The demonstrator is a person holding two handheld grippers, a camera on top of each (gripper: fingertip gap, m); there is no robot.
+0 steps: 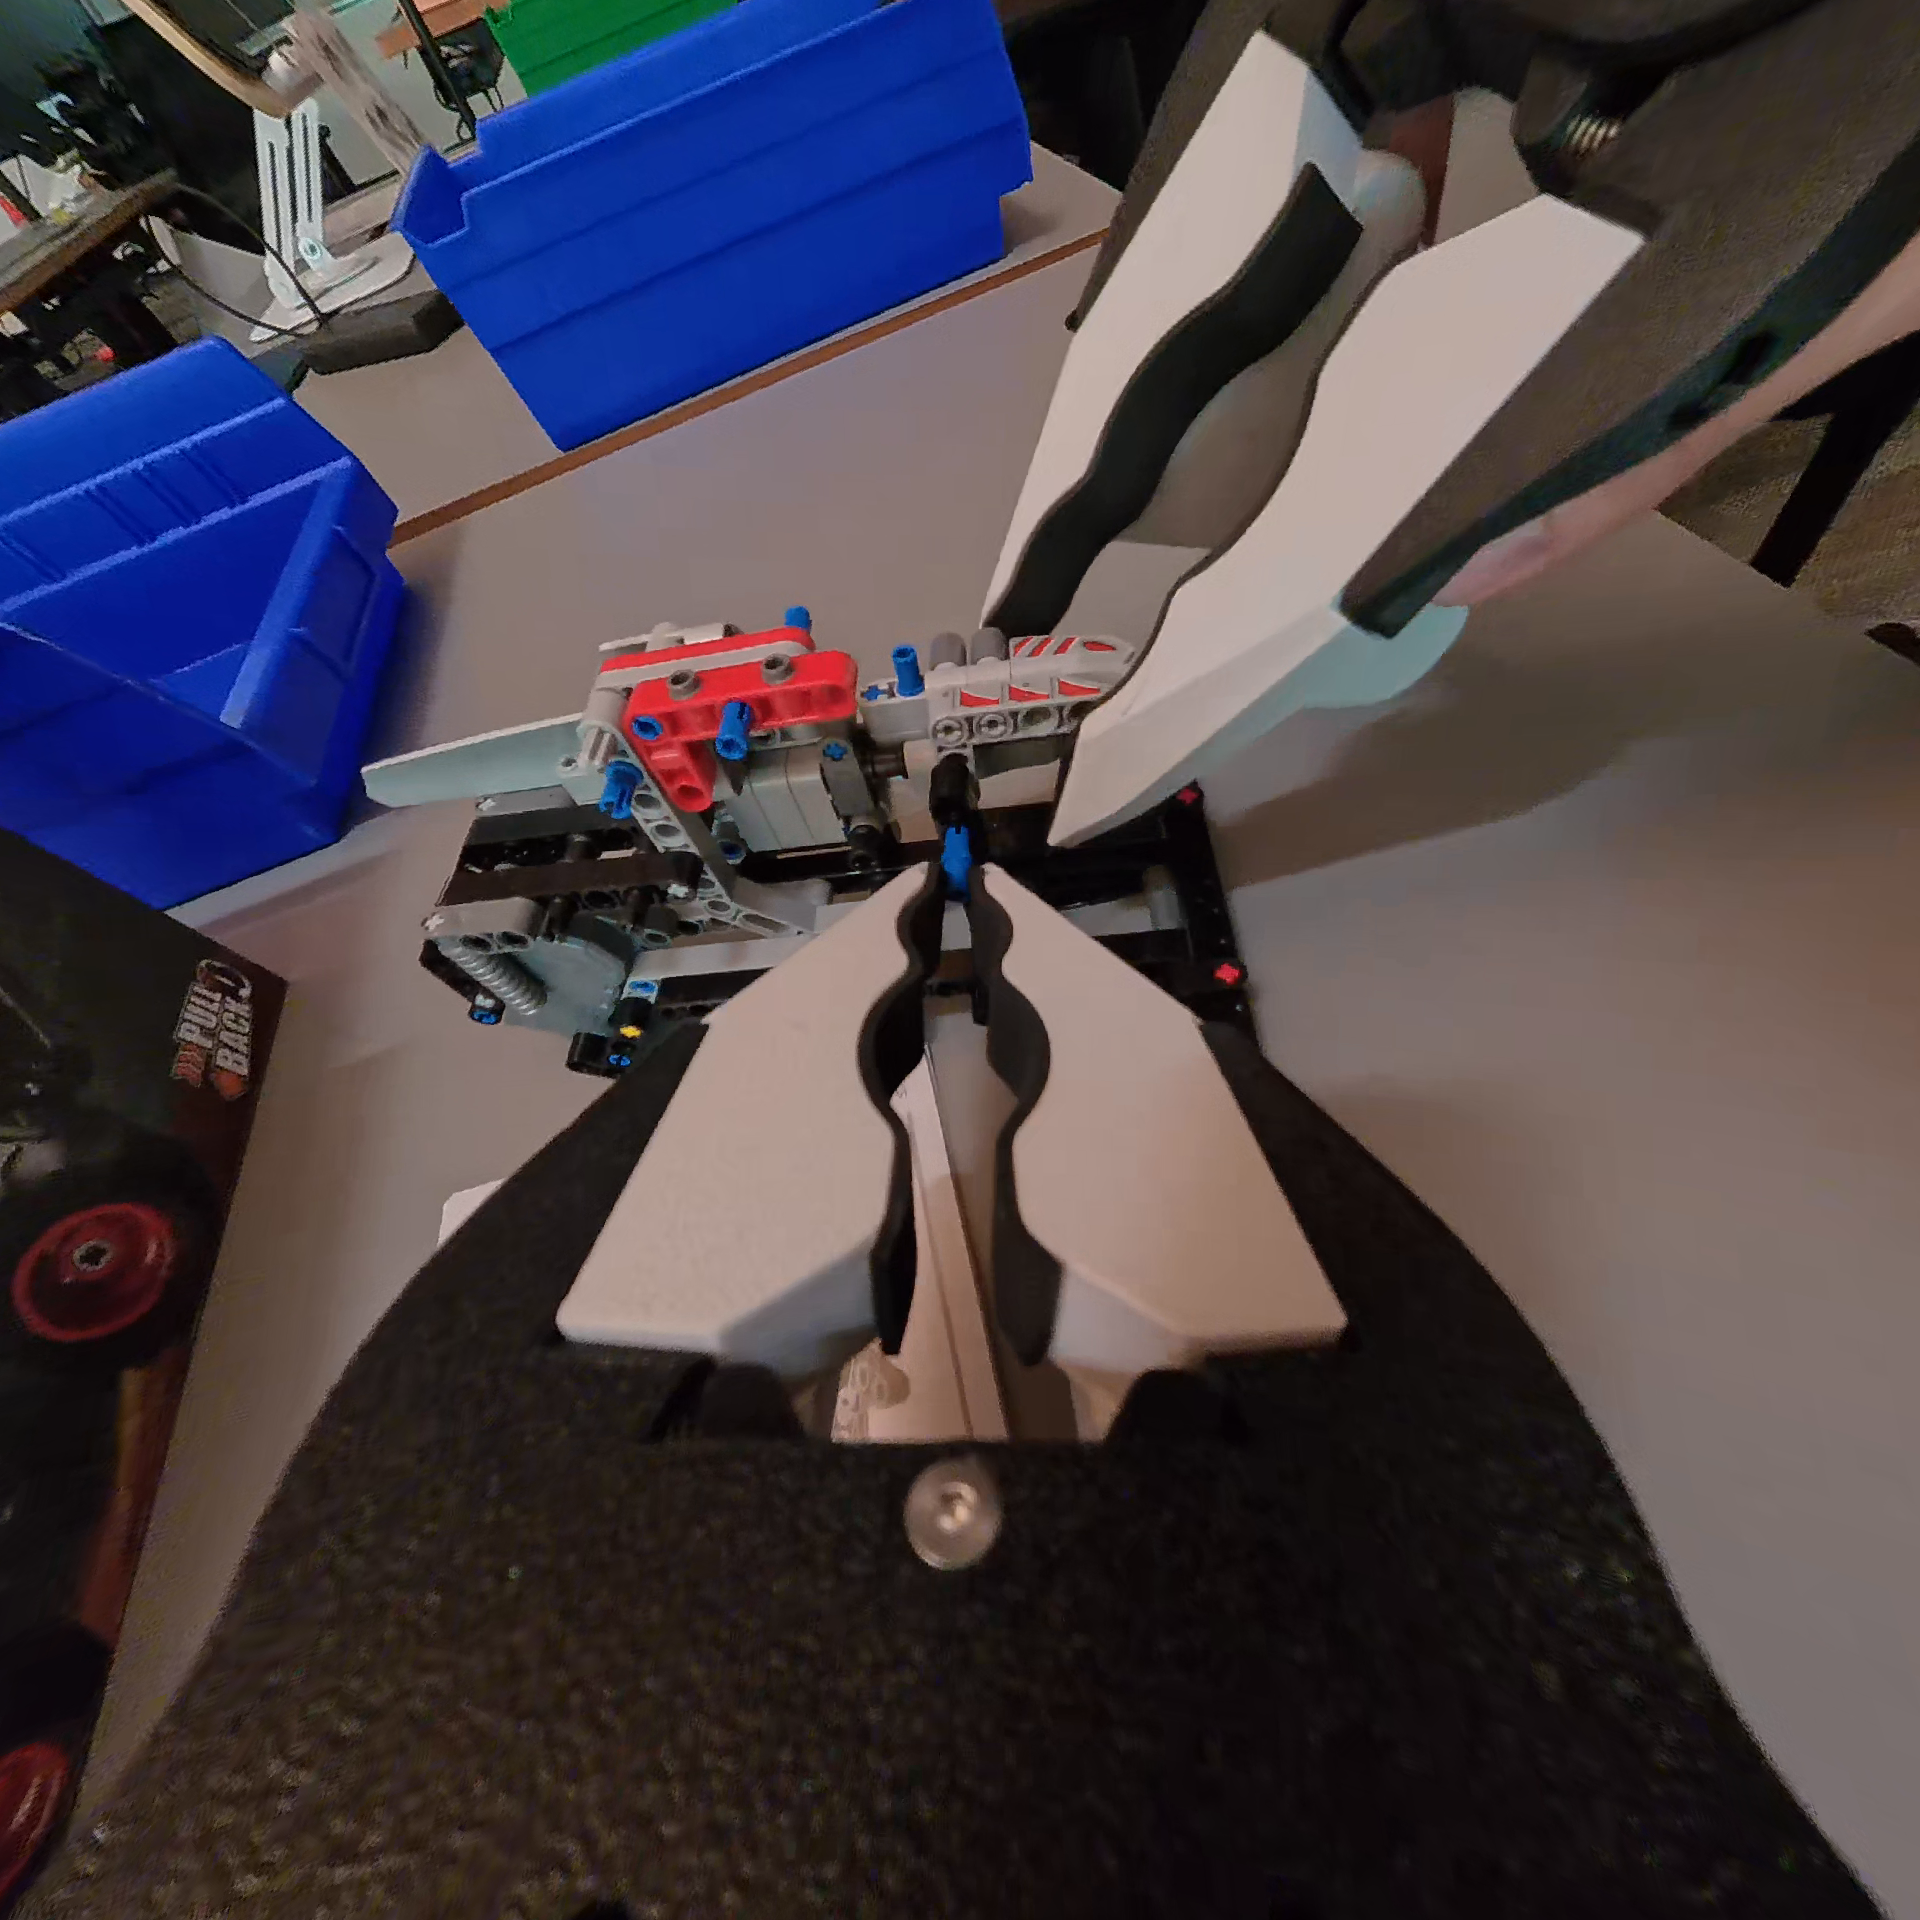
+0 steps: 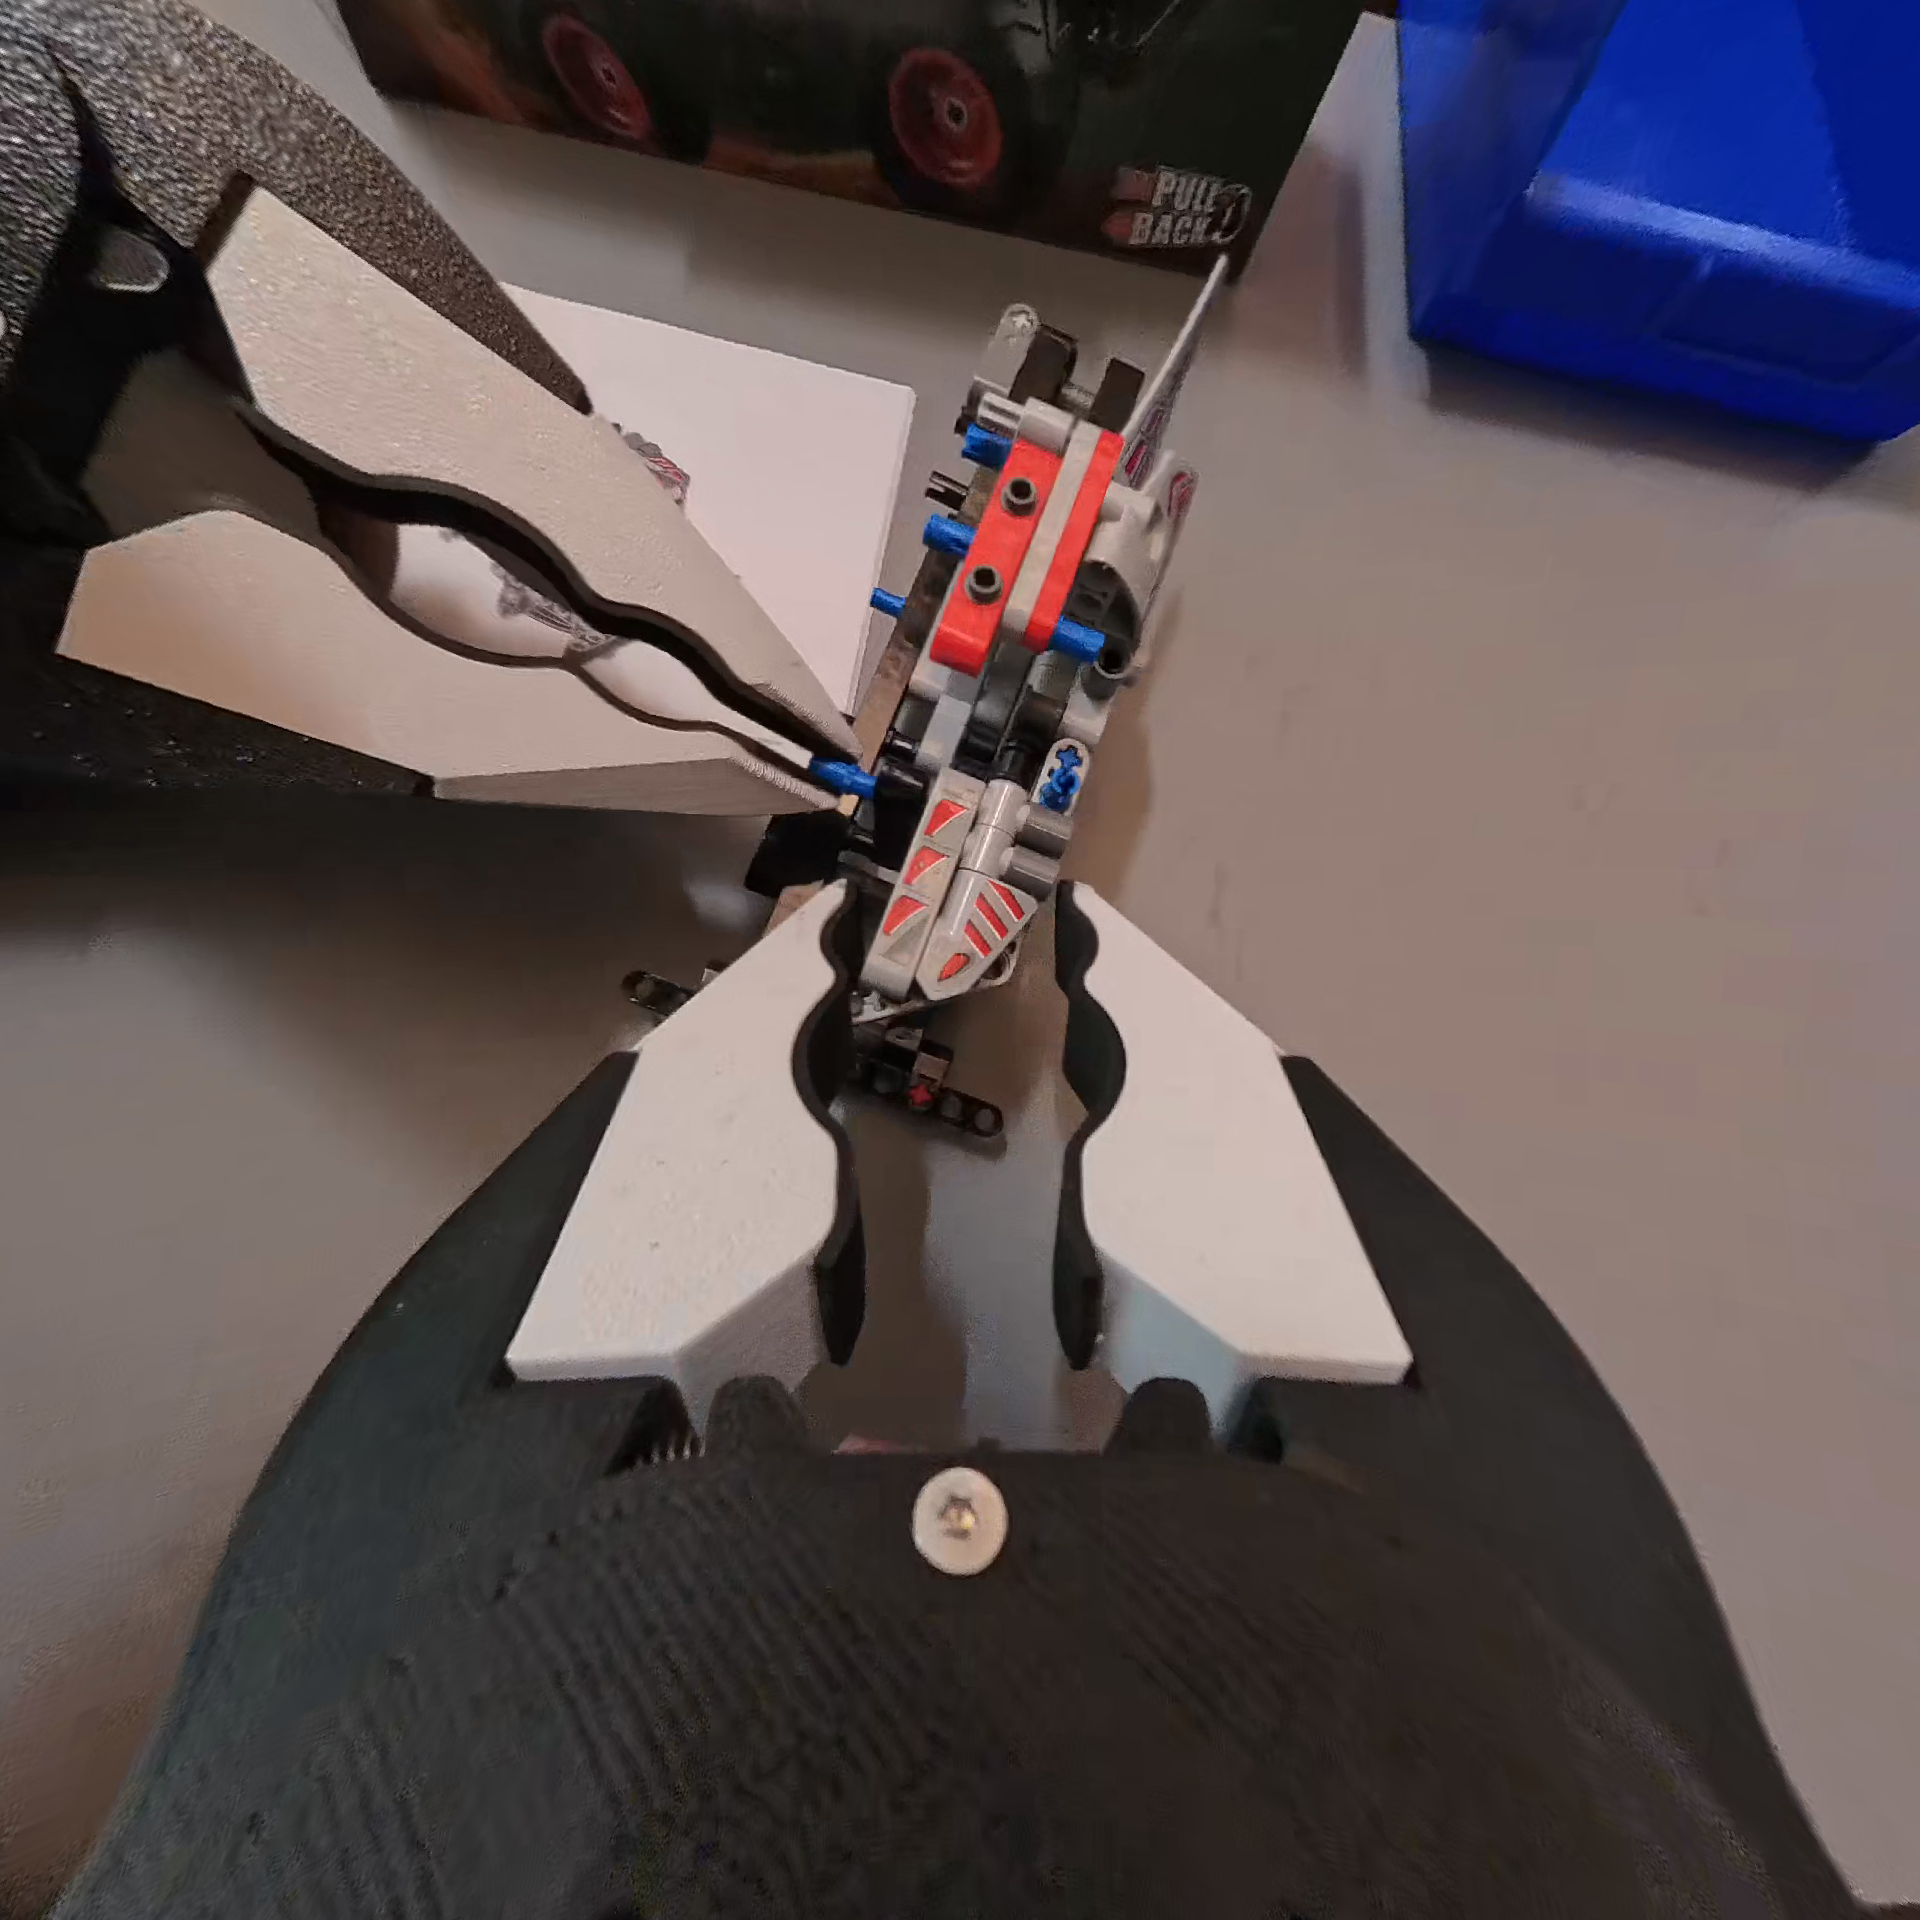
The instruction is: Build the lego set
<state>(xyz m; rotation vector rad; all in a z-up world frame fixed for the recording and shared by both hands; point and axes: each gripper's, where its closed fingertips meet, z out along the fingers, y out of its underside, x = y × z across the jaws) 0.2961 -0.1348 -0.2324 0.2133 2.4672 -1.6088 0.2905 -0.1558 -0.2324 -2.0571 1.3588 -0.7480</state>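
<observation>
The partly built lego model (image 1: 727, 769), grey and black with a red beam and blue pins, lies on the table; it also shows in the right wrist view (image 2: 1039, 582). My left gripper (image 1: 956, 883) is shut on a small blue pin (image 1: 956, 854) and holds it against a black connector (image 1: 951, 790) on the model's side. The right wrist view shows that pin (image 2: 836, 774) at the left gripper's tips. My right gripper (image 2: 956, 914) is closed on the model's grey, red-striped nose (image 2: 956, 914). The left wrist view shows its fingers (image 1: 1195, 644) straddling that nose.
Two blue bins (image 1: 727, 208) (image 1: 177, 623) stand at the back and left; one shows in the right wrist view (image 2: 1662, 208). The dark lego box (image 1: 104, 1195) (image 2: 831, 104) lies beside the model. A white sheet (image 2: 769, 468) lies under the left gripper. My left and right fingertips are right by each other.
</observation>
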